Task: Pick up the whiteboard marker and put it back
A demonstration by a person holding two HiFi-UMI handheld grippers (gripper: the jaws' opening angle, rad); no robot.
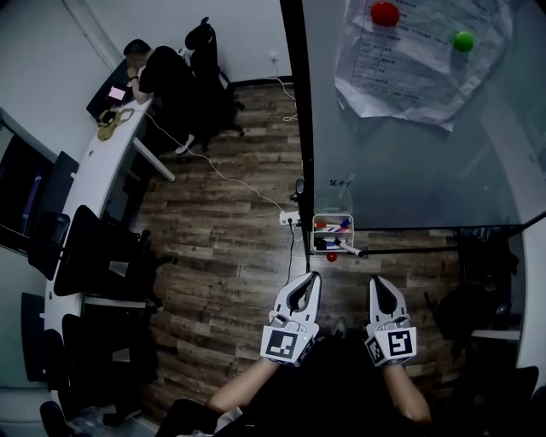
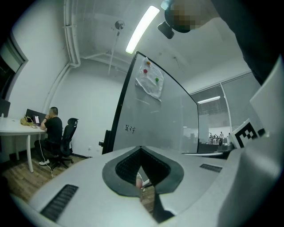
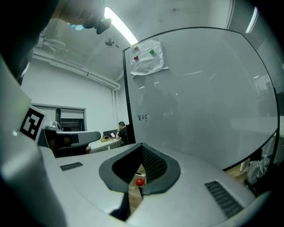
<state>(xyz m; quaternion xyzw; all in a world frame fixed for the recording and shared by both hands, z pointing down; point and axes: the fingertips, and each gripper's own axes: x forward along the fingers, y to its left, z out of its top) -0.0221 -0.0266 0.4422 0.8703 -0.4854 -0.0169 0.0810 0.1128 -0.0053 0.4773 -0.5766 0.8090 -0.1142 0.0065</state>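
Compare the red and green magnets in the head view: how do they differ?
The red magnet looks larger than the green magnet. The red magnet sits higher and further left on the paper sheet, the green magnet lower right. Both are rounded and pin that sheet to the whiteboard.

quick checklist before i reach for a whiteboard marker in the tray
1. Small white tray on the grey whiteboard in view: ok.
2. Markers lying in it: ok.
3. Which marker to take: cannot tell.
4. Left gripper and right gripper empty: ok.
5. Jaws apart for a grasp: not ok, both shut.
6. Grippers at the tray: not ok, both short of it.
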